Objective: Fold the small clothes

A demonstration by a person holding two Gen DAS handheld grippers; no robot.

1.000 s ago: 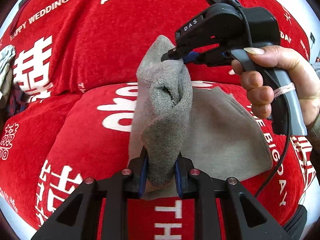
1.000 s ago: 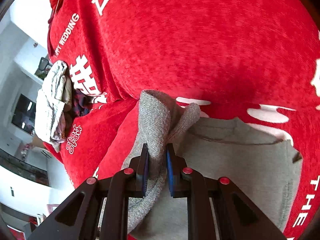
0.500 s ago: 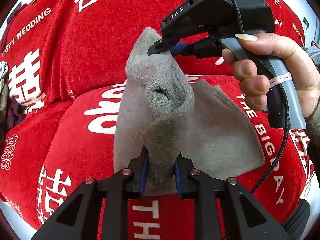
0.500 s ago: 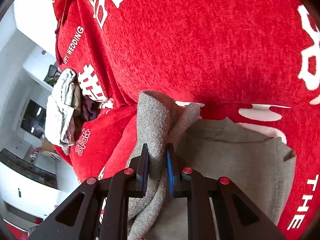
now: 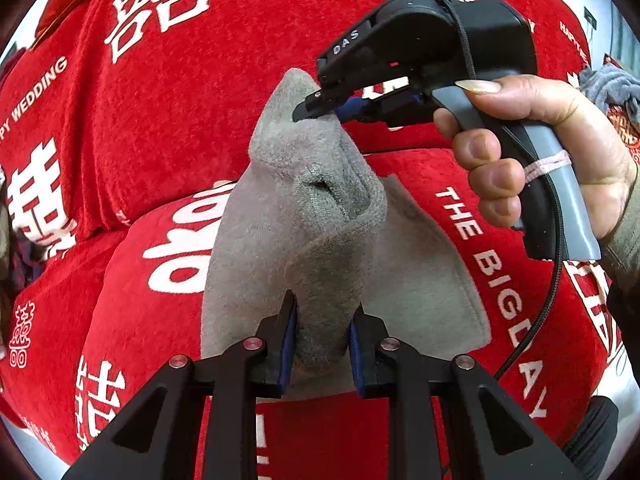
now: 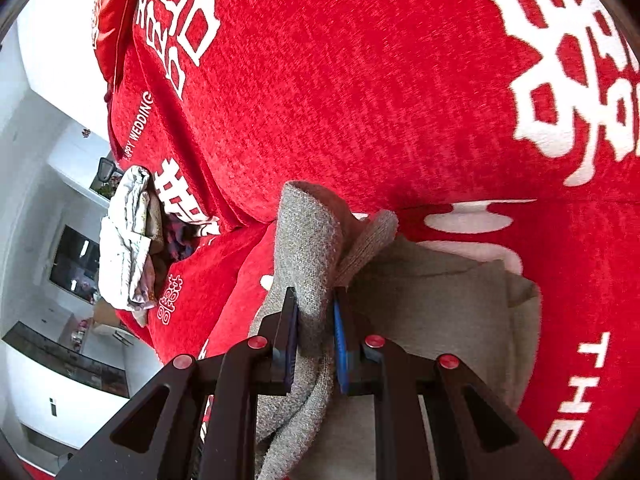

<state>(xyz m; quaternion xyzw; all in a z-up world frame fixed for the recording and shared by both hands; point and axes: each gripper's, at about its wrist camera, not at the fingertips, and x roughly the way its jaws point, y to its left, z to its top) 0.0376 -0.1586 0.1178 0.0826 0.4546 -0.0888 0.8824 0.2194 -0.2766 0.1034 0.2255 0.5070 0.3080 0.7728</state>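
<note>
Since a second ago, both grippers have carried the lifted fold of the soft grey knitted garment [image 5: 320, 248] across the red plush sofa cover with white lettering [image 5: 120, 128], uncovering more red at 3 o'clock. Left gripper [image 5: 320, 344] pinches a thick bunch of the grey knit at 6 o'clock in its own view. Right gripper [image 5: 320, 110], held in a person's hand [image 5: 552, 152], clamps the fold's peak at 12 o'clock. The garment's remainder lies flat on the cover. A pale crumpled cloth pile [image 6: 128, 240] sits at 9 o'clock in the right view.

Bright, even daylight — sharp centre, fisheye-warped dark corners.
</note>
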